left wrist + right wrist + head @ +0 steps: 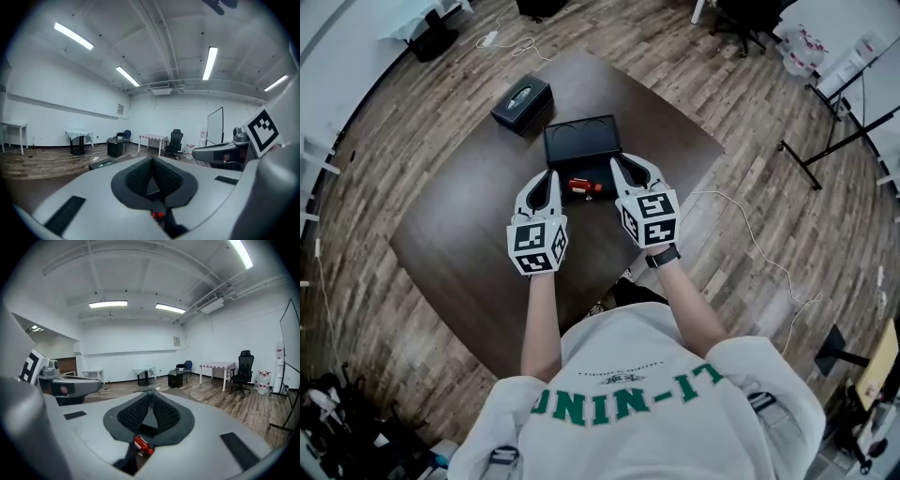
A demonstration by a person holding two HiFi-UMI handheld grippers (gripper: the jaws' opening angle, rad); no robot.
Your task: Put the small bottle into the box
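Note:
The small red bottle (584,186) lies on its side on the dark table (469,216), just in front of the open black box (581,123). It sits between my two grippers and neither touches it. My left gripper (551,176) is to its left with the jaws together and nothing in them; its own view shows the pads (140,176) meeting and a red glimpse of the bottle (157,214) below. My right gripper (619,162) is to the bottle's right, its jaws also together and empty, with the bottle (142,445) showing under them.
A second black case (522,101) with an oval window sits at the table's far left corner. A white cable (750,239) trails across the wood floor to the right. A black stand (834,141) is at the far right, beyond the table edge.

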